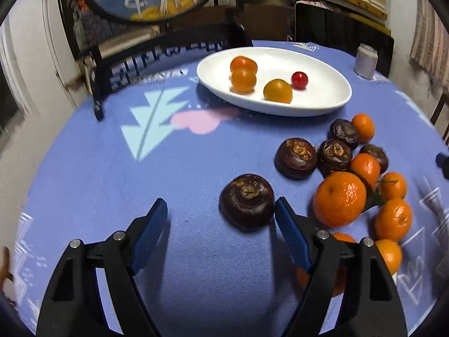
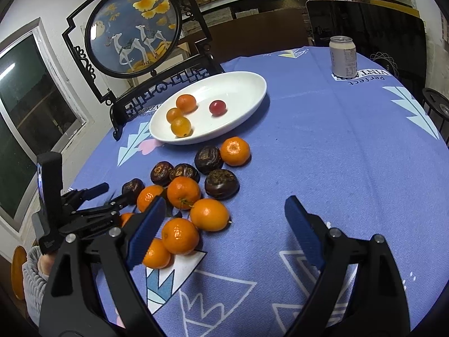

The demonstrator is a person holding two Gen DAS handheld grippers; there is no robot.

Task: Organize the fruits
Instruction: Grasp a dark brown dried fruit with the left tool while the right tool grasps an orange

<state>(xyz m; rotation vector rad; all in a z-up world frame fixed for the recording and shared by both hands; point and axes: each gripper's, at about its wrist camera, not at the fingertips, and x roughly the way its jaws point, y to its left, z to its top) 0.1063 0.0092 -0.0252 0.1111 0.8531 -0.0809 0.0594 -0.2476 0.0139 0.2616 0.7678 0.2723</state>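
Left wrist view: your left gripper [image 1: 221, 210] gapes wide, one finger [image 1: 290, 234] just beside the dark fruit [image 1: 247, 200]; bare cloth [image 1: 112, 182] lies left of it. Your right gripper [image 2: 224, 210] gapes empty.

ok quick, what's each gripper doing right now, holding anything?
Left gripper: open, holding nothing; a dark water chestnut sits just ahead.
Right gripper: open, empty.

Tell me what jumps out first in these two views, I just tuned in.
The pile of tangerines and dark brown water chestnuts on the blue tablecloth grabs the eye. Behind it, a white oval plate holds three small orange fruits and a red one. The open left gripper sits near one chestnut.
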